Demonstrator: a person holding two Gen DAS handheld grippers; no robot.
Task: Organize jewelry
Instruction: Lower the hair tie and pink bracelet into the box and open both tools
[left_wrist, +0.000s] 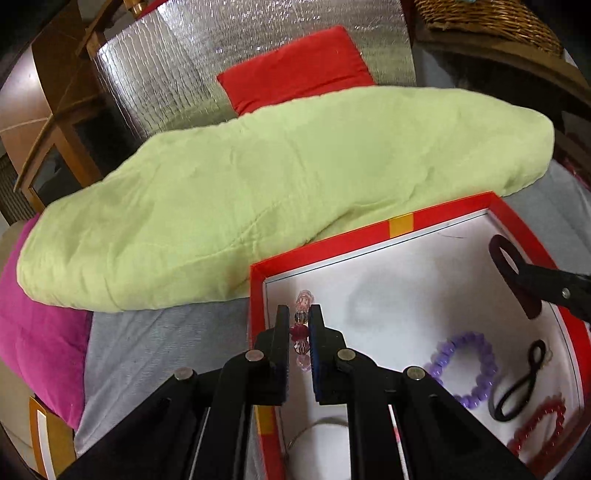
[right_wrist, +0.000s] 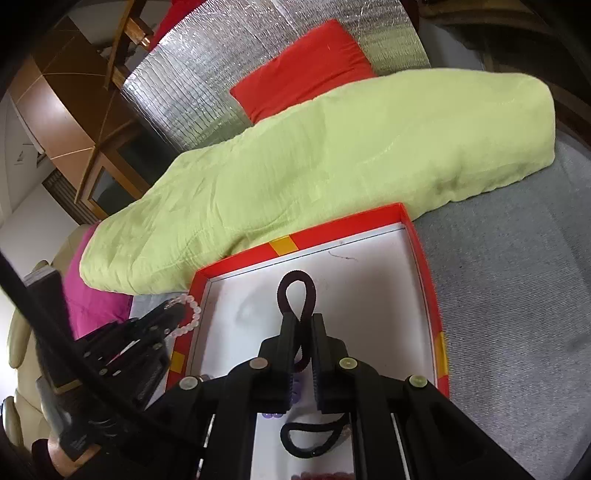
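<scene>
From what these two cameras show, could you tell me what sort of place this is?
Probably a bedroom at home: a red box sits on a grey bed sheet, beside a green pillow and a red cushion.

glossy beaded bracelet (left_wrist: 301, 328), crinkled foil sheet (left_wrist: 192, 70)

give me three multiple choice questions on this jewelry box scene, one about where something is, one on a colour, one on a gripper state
1. Where does the purple bead bracelet lie?
A. inside the red box
B. on the green pillow
C. on the grey cover

2. What colour is the cushion behind the green pillow?
A. blue
B. red
C. white

3. What is the right gripper doing?
A. open and empty
B. shut on a dark hair tie
C. shut on the purple bracelet

Answers: 1 A, it rests on the box's white floor; 2 B, the red cushion shows above the pillow; 3 B, the tie's loop sticks out past its closed fingers.
</scene>
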